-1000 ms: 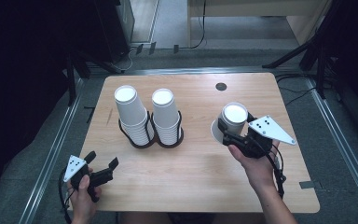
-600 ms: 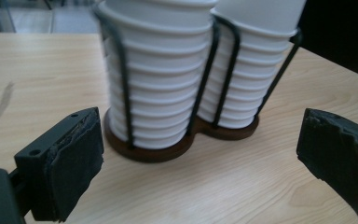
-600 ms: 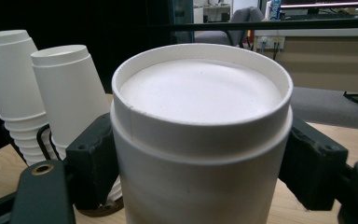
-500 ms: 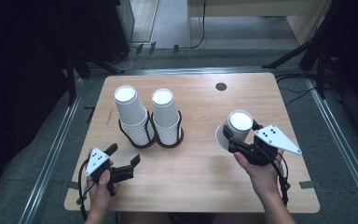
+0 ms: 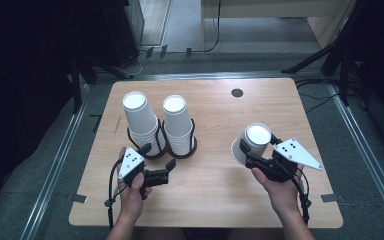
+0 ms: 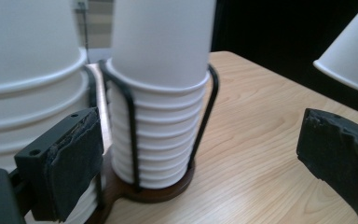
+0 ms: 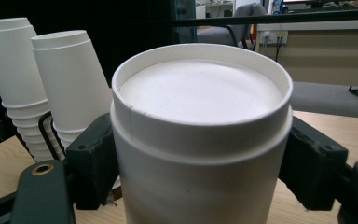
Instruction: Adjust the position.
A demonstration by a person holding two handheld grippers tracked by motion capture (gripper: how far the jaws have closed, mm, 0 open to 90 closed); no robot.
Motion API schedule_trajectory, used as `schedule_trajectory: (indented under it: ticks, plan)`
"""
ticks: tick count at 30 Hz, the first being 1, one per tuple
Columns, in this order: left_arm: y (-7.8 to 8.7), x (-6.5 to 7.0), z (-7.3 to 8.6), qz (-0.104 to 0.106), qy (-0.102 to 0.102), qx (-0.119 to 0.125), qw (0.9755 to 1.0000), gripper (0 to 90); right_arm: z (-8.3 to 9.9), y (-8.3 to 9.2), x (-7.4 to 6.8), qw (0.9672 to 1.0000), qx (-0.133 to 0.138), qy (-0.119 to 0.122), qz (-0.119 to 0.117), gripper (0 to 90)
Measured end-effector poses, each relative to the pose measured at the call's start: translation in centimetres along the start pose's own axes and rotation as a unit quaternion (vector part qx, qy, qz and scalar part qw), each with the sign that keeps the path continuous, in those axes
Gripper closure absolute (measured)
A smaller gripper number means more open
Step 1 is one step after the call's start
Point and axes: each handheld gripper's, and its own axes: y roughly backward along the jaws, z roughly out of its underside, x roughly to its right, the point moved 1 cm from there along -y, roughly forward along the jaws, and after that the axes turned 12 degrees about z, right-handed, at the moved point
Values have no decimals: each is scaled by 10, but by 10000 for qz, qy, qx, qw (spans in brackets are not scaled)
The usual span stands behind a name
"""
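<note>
Wooden table (image 5: 215, 197) seen from above, with two stacks of inverted white paper cups — the left stack (image 5: 141, 120) and the right stack (image 5: 178, 123) — each seated in a black wire holder (image 5: 194, 131) on a dark round base, left of centre. The left gripper (image 5: 156, 163) lies just in front of the holders, jaws spread wide and empty; in the left gripper view the right stack (image 6: 161, 88) stands between the two pads, touching neither, with bare tabletop to its right. The right gripper (image 5: 250, 156) is clamped on a single inverted cup (image 5: 252, 141) on the right half of the table, well apart from the stacks; in the right gripper view both pads press the cup's (image 7: 200, 140) sides. A small dark disc (image 5: 237, 92) sits near the far edge. The near centre and the far right of the table are open — free board runs to both edges.
</note>
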Motion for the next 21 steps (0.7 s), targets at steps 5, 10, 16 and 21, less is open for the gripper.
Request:
schedule_trajectory:
  ticks: [5,10,16,21]
  plan:
    - [-12,9,0,143,-72,1,9999,6,1,1,-3,10000,-2,-13,-63,218]
    - [-23,17,3,325,-125,-24,9994,6,4,1,-9,9999,-23,39,-102,218]
    - [-32,26,3,588,-118,5,9982,6,6,1,-20,9998,-16,106,-193,218]
    - [-40,35,4,799,-149,-8,9967,7,7,1,-26,9996,-21,51,-285,218]
